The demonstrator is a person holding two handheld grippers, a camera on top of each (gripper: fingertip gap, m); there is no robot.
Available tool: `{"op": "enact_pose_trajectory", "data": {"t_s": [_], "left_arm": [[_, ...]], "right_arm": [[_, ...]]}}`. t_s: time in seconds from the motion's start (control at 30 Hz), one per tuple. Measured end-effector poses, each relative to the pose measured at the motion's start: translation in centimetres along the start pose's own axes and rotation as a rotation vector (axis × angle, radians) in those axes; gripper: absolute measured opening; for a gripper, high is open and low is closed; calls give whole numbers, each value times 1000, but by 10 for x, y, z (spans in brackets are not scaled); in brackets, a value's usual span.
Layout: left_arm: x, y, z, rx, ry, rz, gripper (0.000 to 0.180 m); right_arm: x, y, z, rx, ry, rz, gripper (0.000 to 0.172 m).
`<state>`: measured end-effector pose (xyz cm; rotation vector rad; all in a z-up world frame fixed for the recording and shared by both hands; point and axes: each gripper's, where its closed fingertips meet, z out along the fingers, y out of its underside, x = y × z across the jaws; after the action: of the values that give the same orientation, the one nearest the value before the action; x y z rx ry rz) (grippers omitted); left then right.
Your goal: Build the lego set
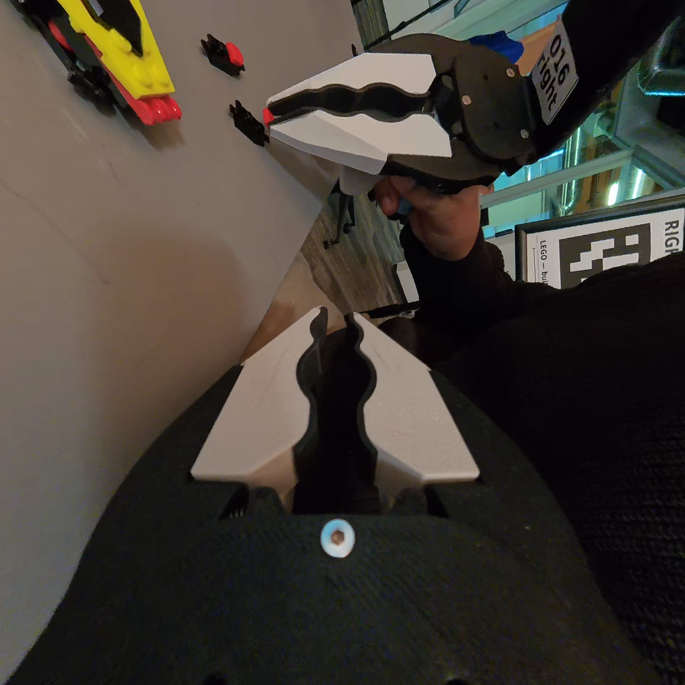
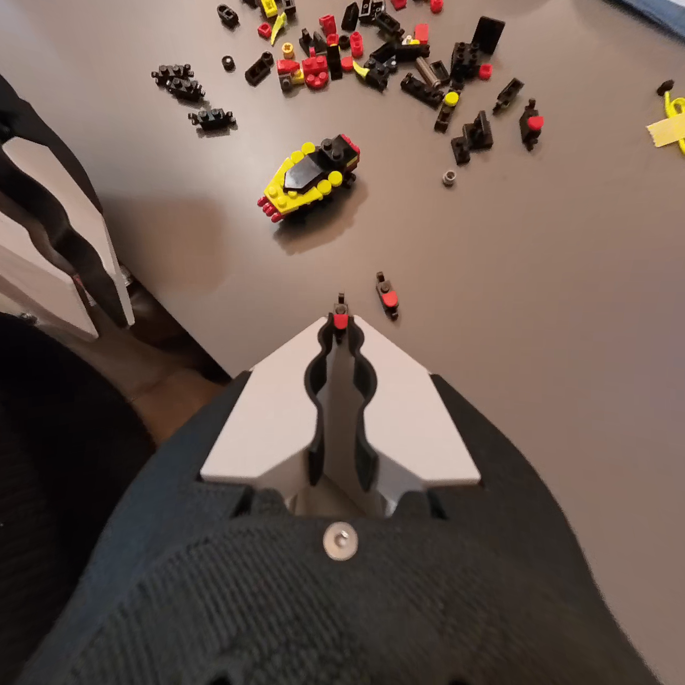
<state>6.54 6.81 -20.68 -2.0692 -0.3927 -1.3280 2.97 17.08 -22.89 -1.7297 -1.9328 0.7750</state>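
Note:
My right gripper [image 2: 341, 320] is low over the grey table [image 2: 519, 296], shut on a small black piece with a red top [image 2: 340, 319]. The left wrist view shows its tips [image 1: 270, 118] closed on the red end, with the black part [image 1: 248, 124] sticking out on the table. A like black and red piece [image 2: 387, 296] lies just to its right. A yellow, black and red brick vehicle [image 2: 304, 181] stands farther ahead. My left gripper [image 1: 336, 314] is off the table's edge, over dark clothing, slightly open and empty.
Many loose black, red and yellow bricks [image 2: 370, 55] are scattered at the table's far side. A small grey round piece [image 2: 449, 177] lies apart. Yellow tape and cord [image 2: 671, 122] are at the right edge. The table edge [image 1: 296, 237] runs beside my left gripper. The gap from one gripper's tips to the other's is roughly 11 cm.

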Motion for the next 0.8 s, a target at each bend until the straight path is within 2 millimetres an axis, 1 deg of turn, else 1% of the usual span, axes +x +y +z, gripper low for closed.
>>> {"op": "enact_pose_trajectory", "data": {"t_s": [0.1,0.4,0.8], "left_arm": [[-1,-1,-1,2,3,-8,9],[-2,-1,0,2,9,-18,9],[-2,-2,0,3,9,-20,9]], "right_arm": [[1,3,2,-20,-1,15,6],[-1,3,3,-27,3,6,6],[-1,4,3,-31,11,58,6]]}}
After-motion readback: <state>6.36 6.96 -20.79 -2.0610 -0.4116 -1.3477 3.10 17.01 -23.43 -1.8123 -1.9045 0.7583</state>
